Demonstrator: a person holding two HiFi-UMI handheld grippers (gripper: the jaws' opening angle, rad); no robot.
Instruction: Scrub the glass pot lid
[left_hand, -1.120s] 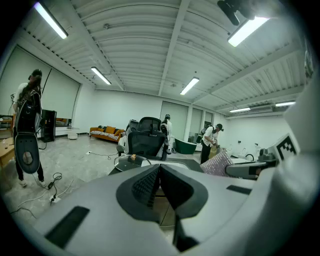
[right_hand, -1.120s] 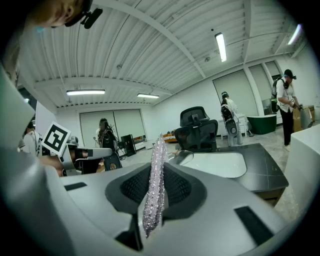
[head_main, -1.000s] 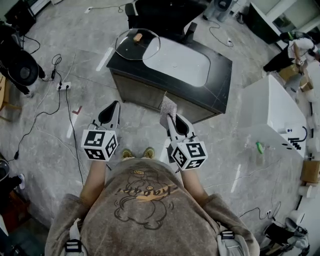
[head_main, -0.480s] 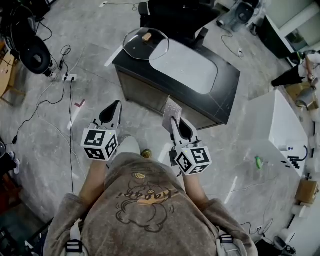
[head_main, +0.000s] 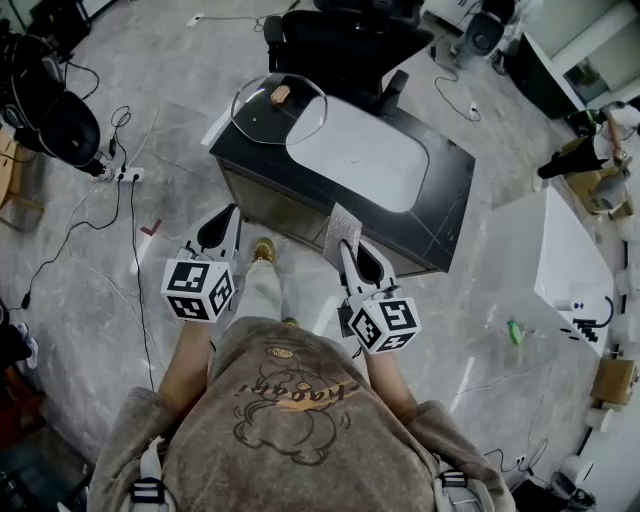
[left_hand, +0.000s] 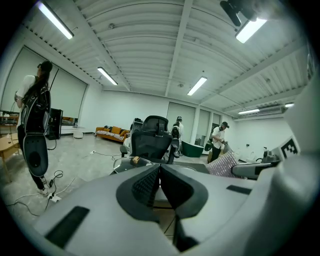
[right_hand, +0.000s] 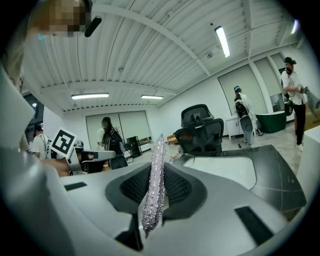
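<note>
A glass pot lid with a wooden knob lies on the far left corner of a black table, partly over the edge. It also shows small in the left gripper view, lid. My left gripper is shut and empty, held in the air well short of the table. My right gripper is shut on a glittery scrub cloth that stands up edge-on between the jaws, cloth. Both grippers hang in front of the table's near side.
A white oval sink mat covers the table's middle. A black office chair stands behind the table. Cables and a power strip lie on the floor at left. A white counter is at right. Several people stand far off.
The person has stepped forward: the table and lid have shifted in the head view and a leg now swings ahead between the grippers. Both grippers keep their pose.
</note>
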